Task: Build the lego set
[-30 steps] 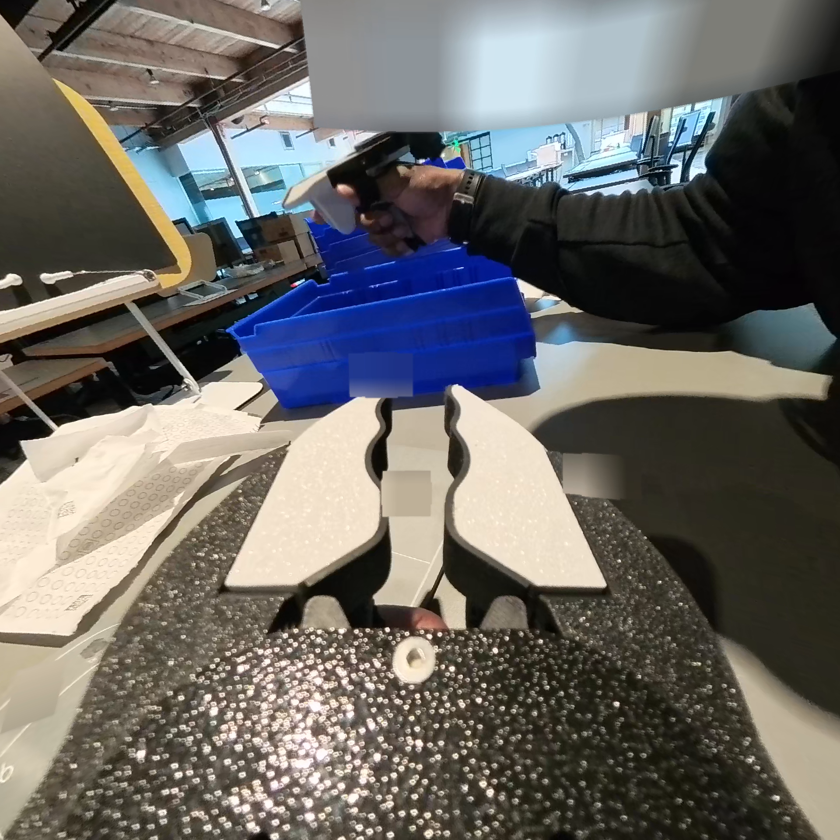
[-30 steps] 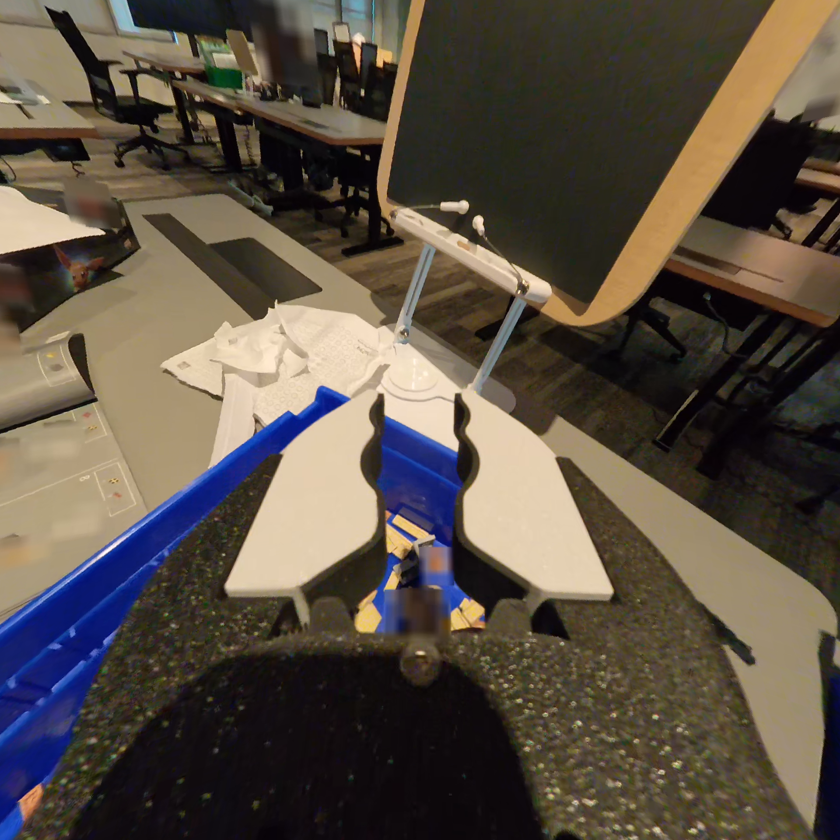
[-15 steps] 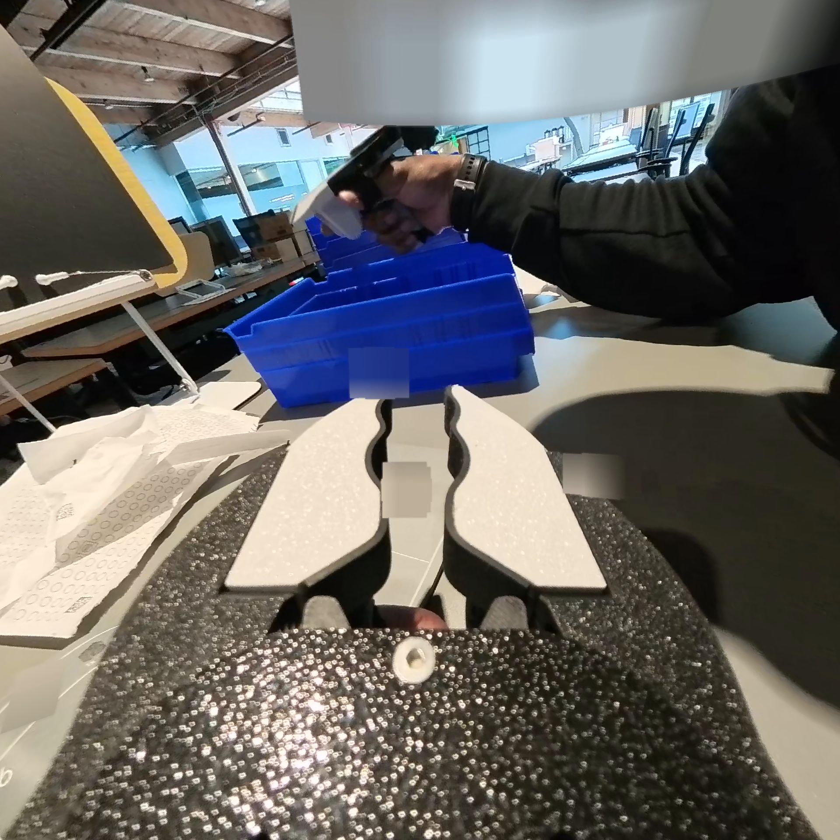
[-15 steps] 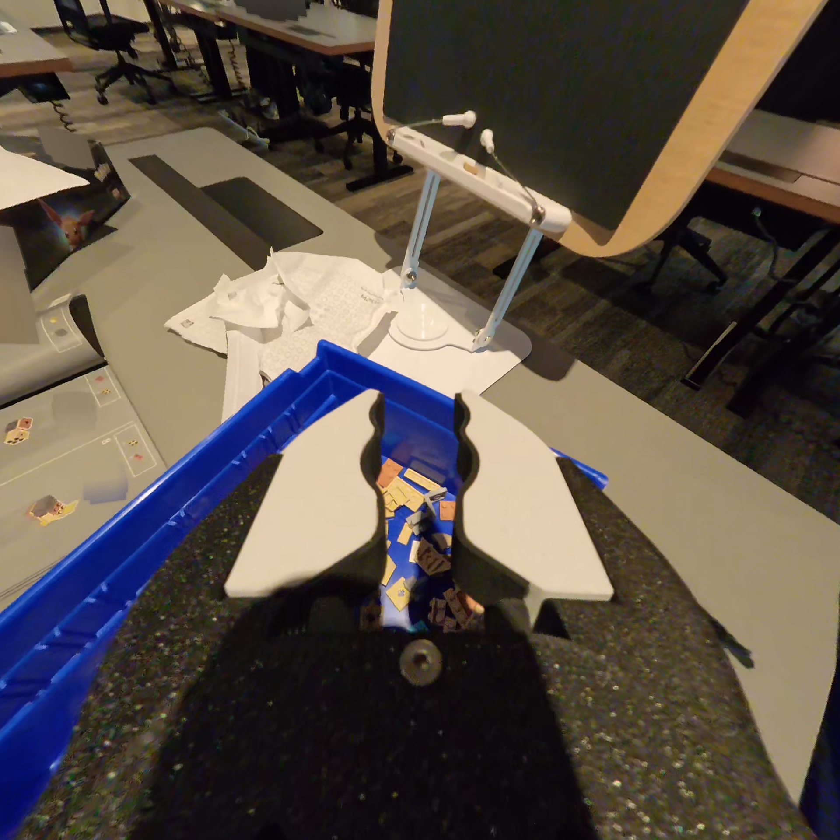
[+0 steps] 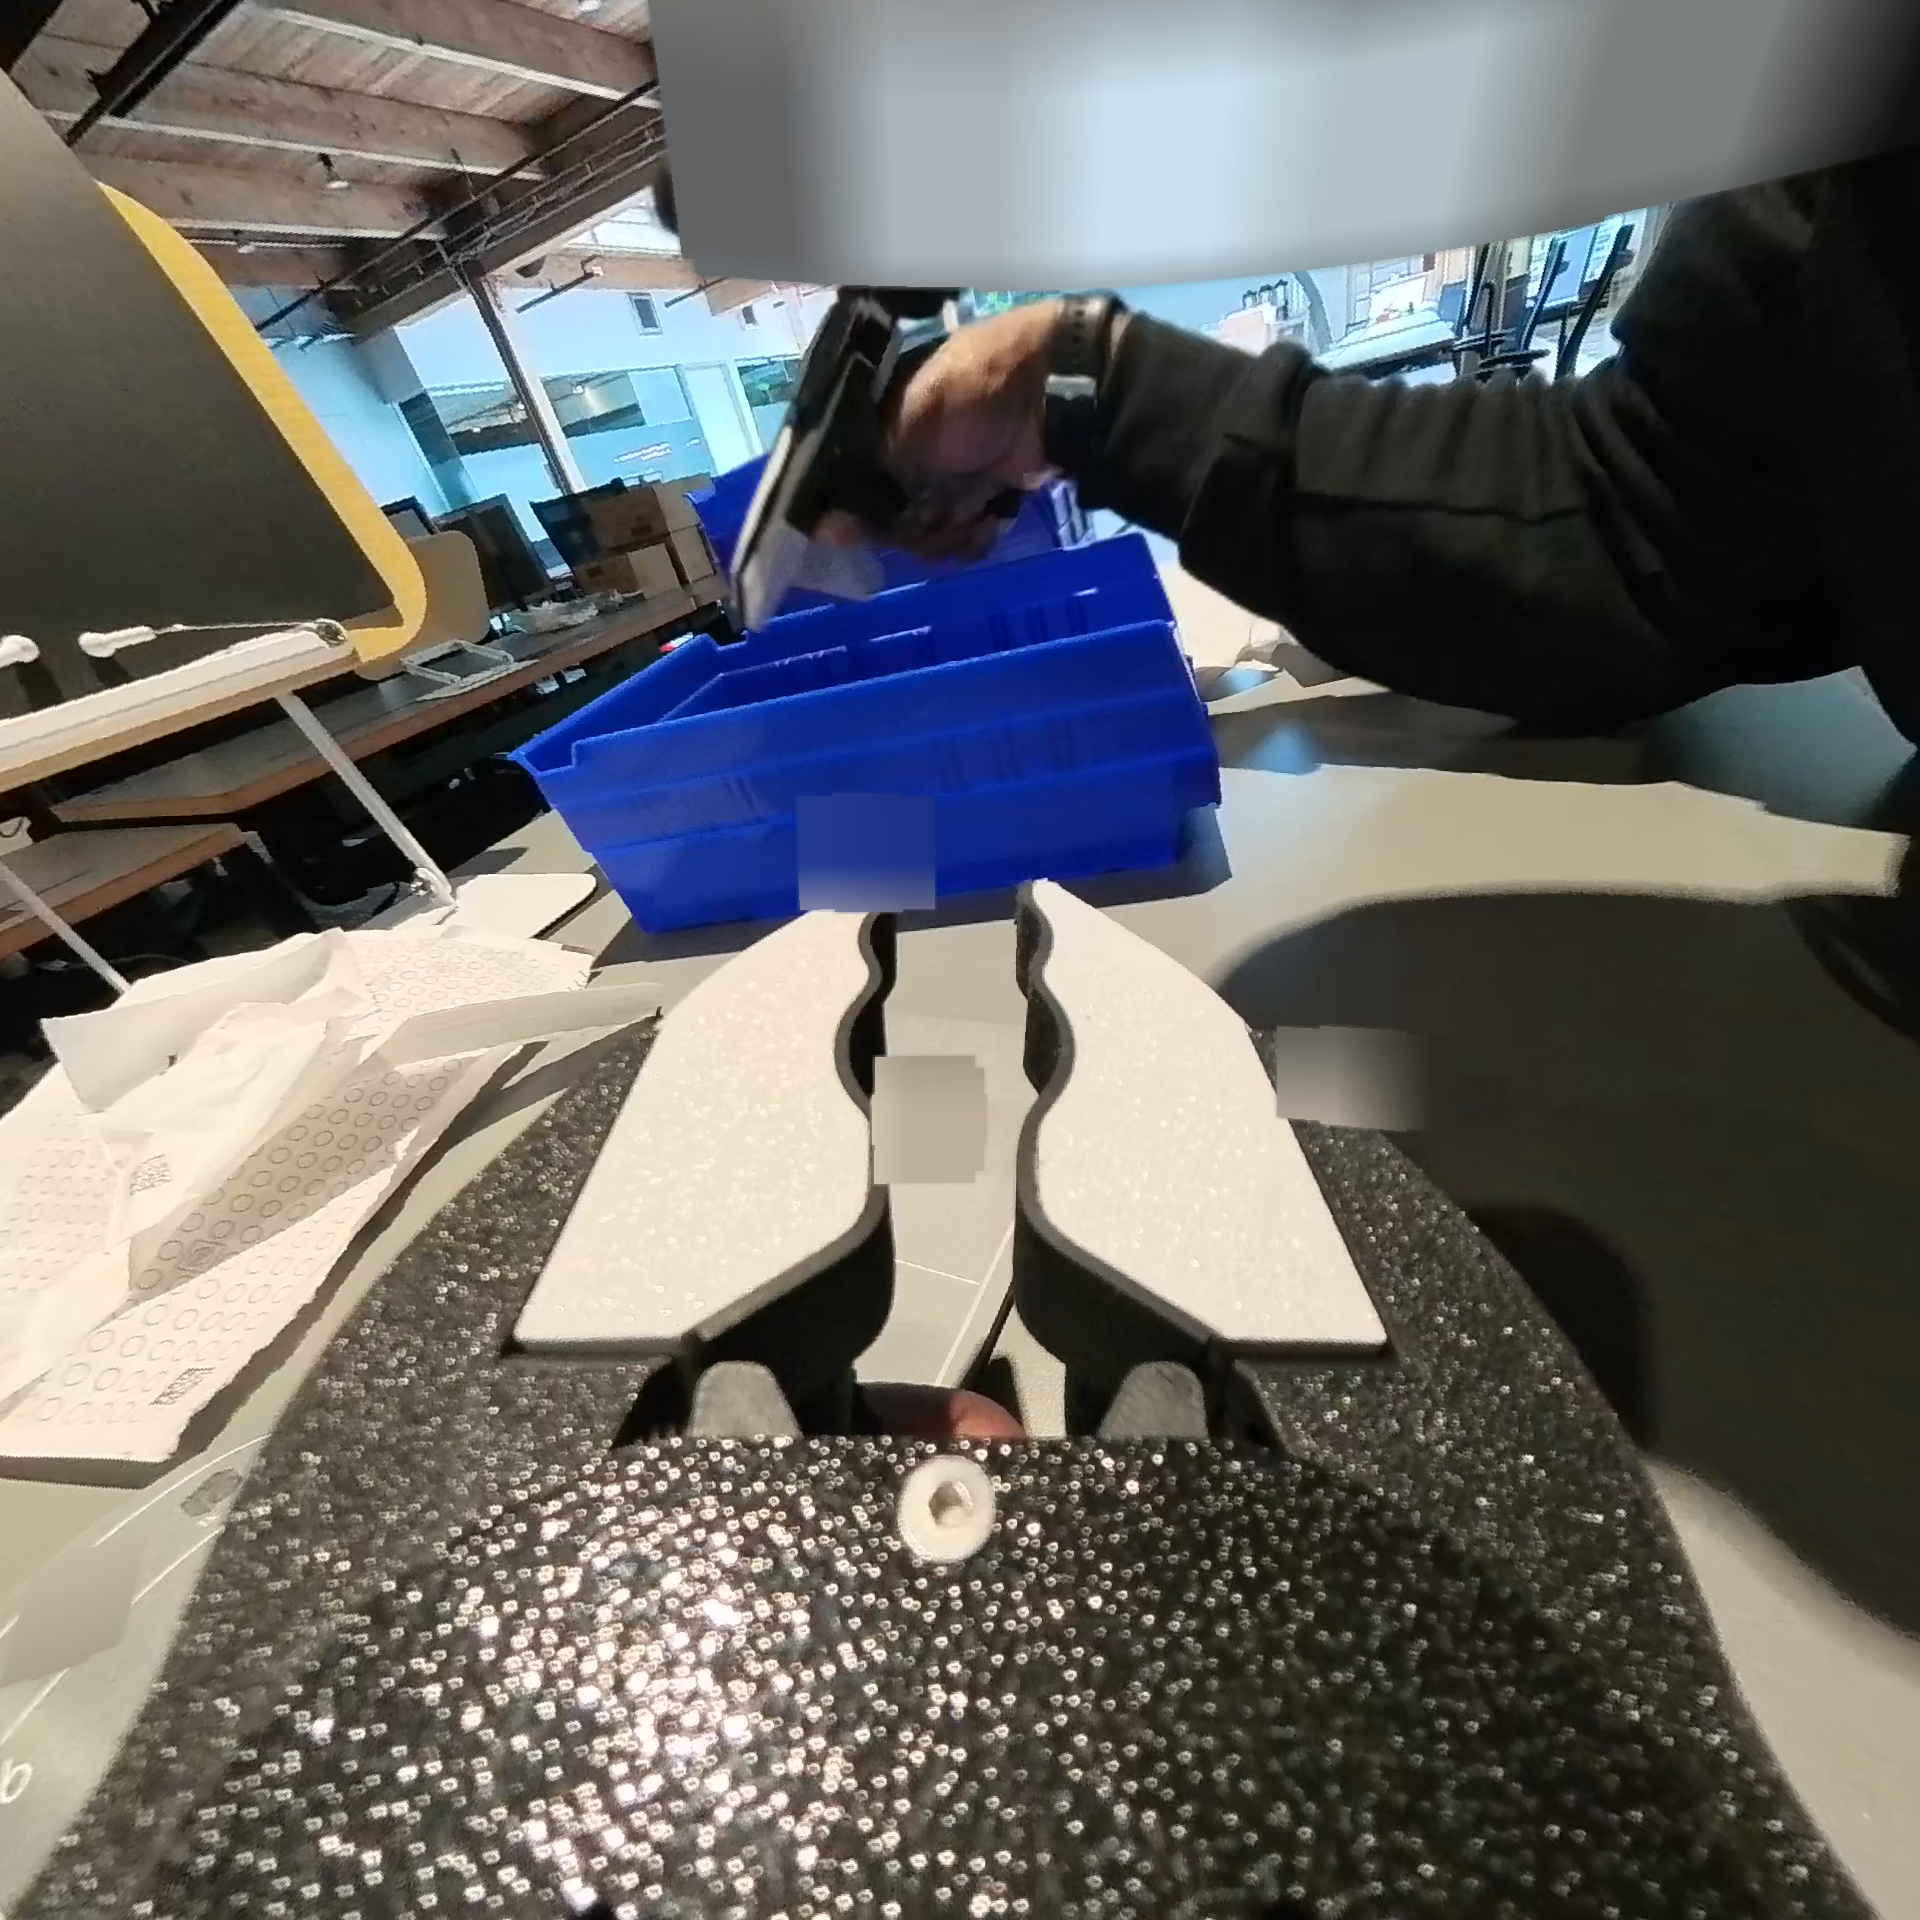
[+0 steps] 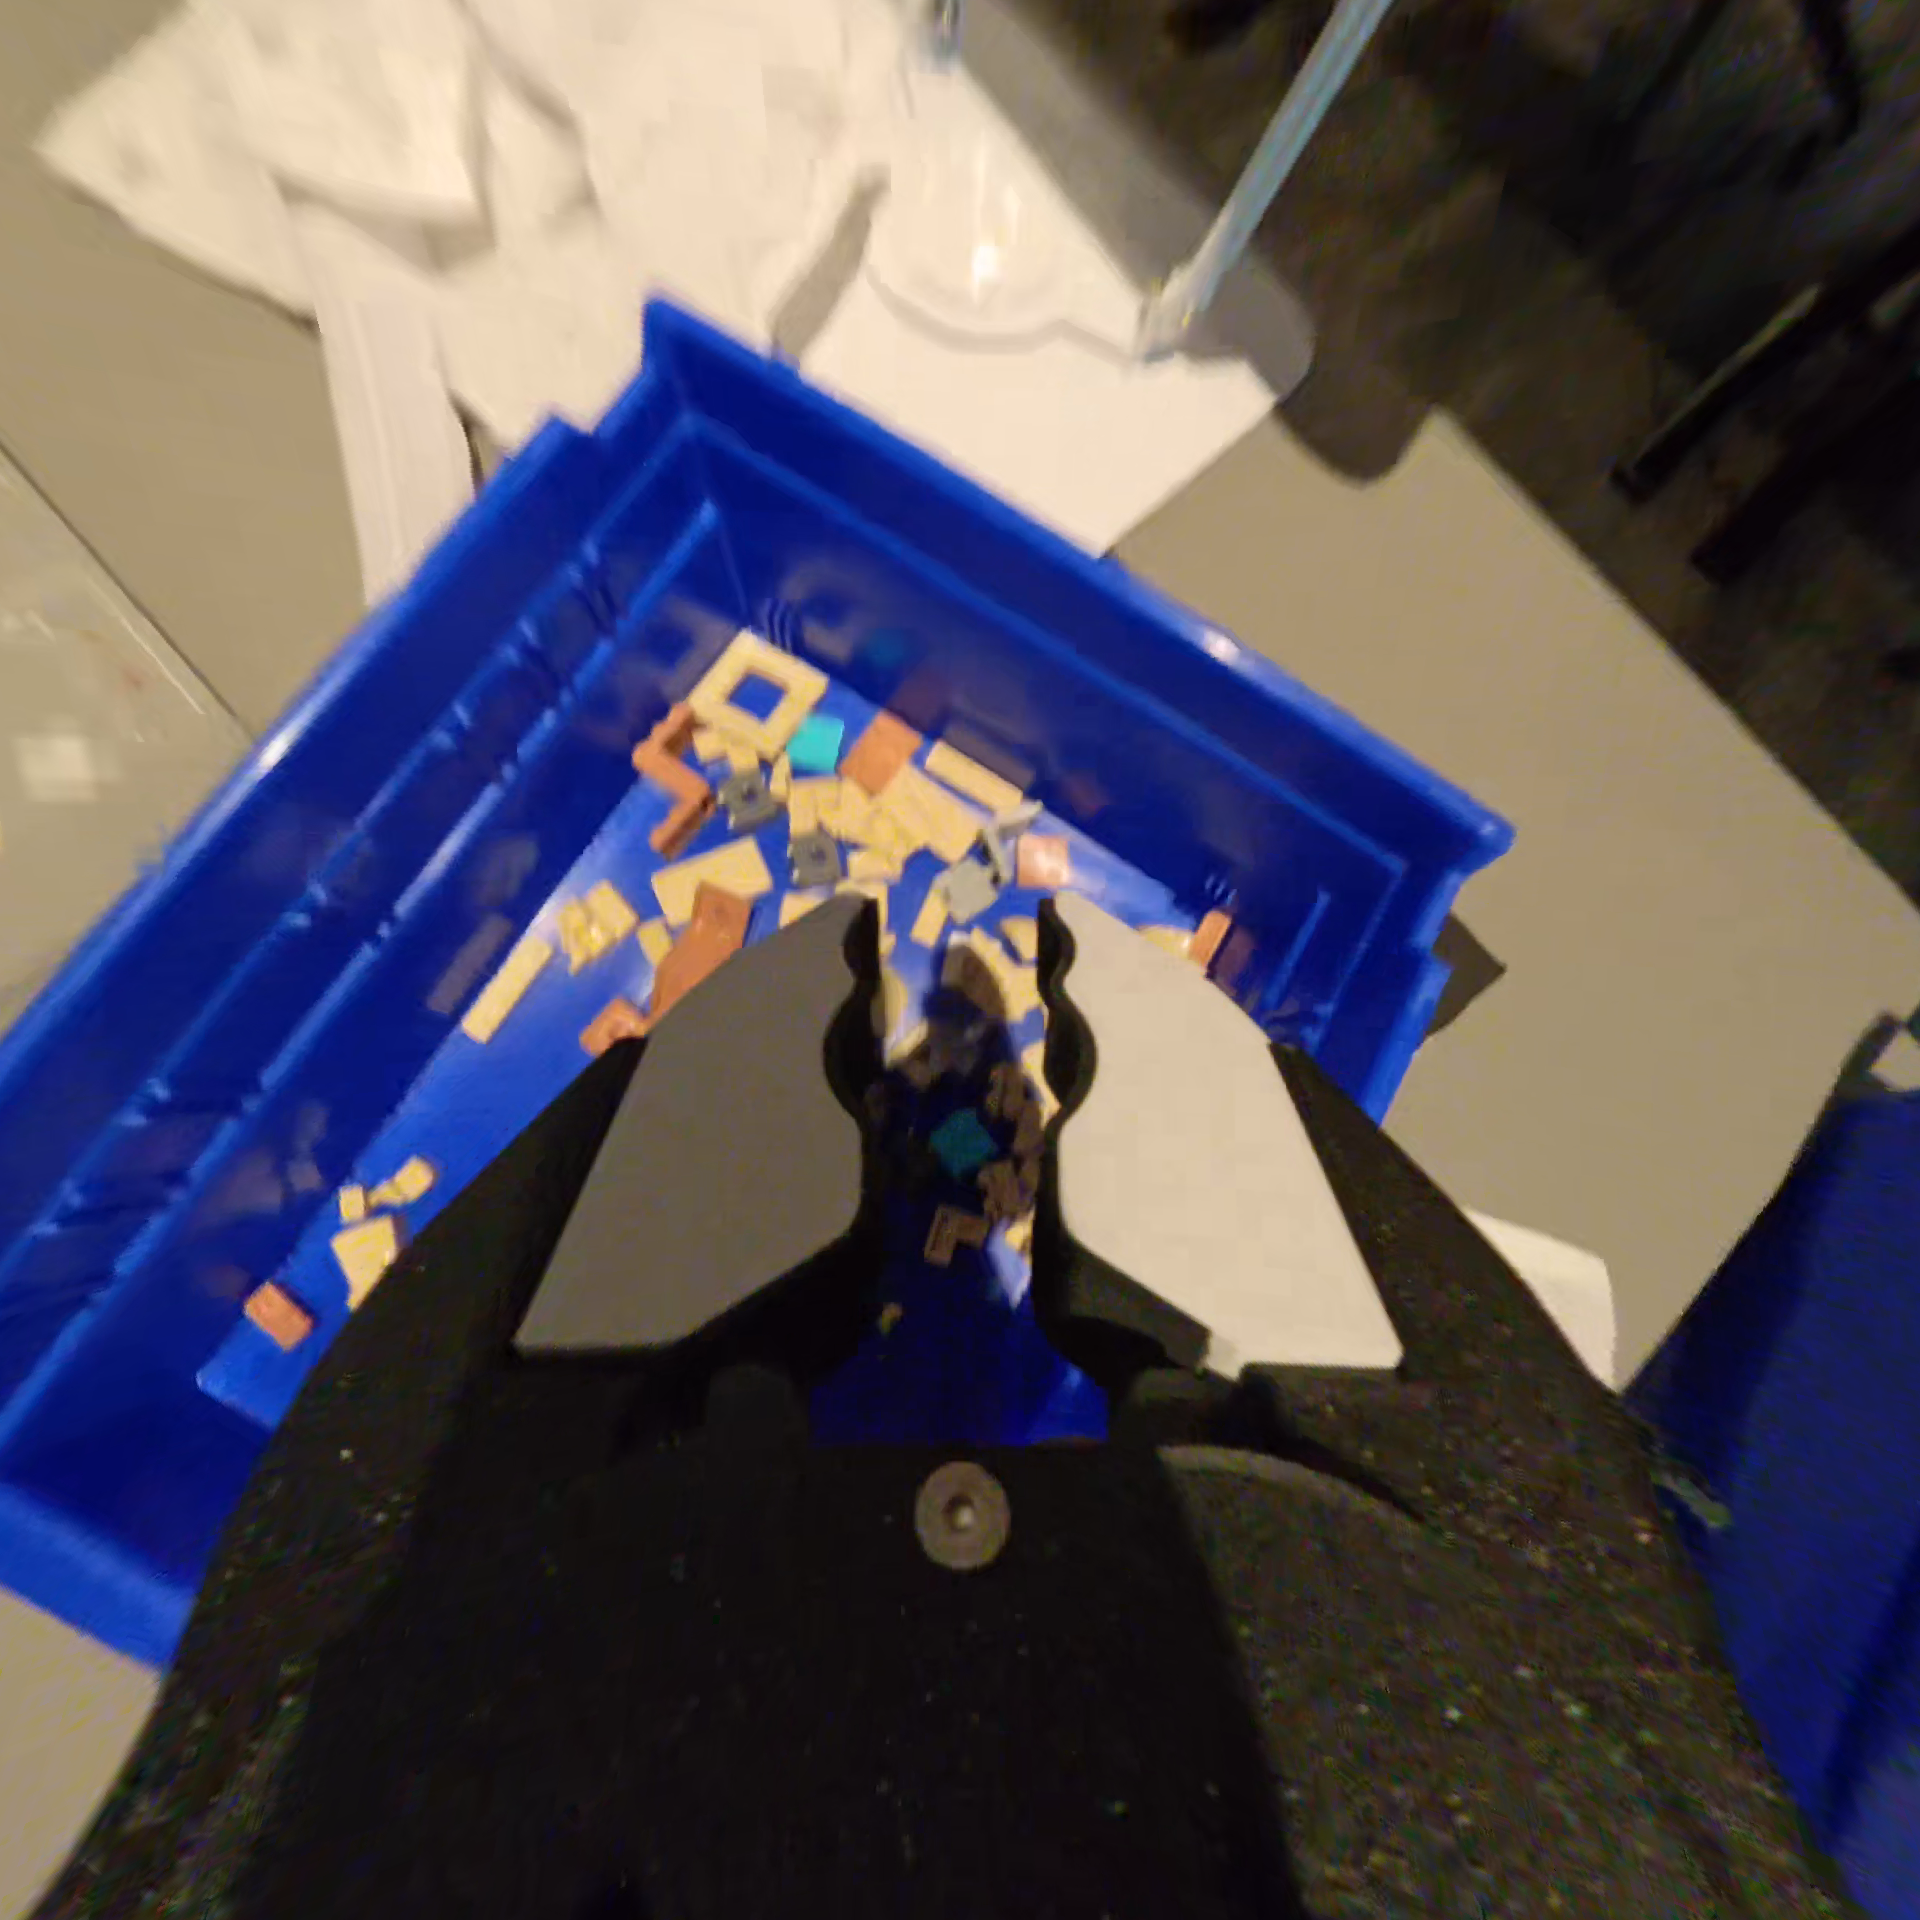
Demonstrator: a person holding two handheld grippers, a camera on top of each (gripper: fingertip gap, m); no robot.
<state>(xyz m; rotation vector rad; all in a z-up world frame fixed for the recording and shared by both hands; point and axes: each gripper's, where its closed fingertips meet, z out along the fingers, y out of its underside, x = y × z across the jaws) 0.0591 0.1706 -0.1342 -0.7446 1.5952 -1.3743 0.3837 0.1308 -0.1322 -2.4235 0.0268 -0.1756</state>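
While my right gripper (image 6: 956, 914) was looking level across the bin rim half a second ago, it is now tipping steeply down and staring straight into the blue plastic parts bin (image 6: 1340, 717). Its two pale fingers are standing apart with nothing between them, hanging above the loose lego pieces (image 6: 831, 821), a scatter of small tan, brown, grey and teal plates lying on the bin floor. Most of them are clustering from 12 o'clock of the fingertips down into the gap between the fingers, with a few more toward 8 o'clock. The view is blurring from the motion, so I cannot tell whether the tips are touching any piece.

From my left wrist view I am seeing that same right gripper (image 5: 790, 582) at 12 o'clock, now pointing downward at the far row of blue bins (image 5: 883, 748), gripped by a hand (image 5: 966, 426) in a dark sleeve; earlier it was riding higher and flatter.

My left gripper (image 5: 956, 925) is sitting where it was, low over the grey tabletop (image 5: 1455, 894), fingers parted and holding nothing. The crumpled white paper bags (image 5: 239, 1060) are lying at 9 o'clock of it.
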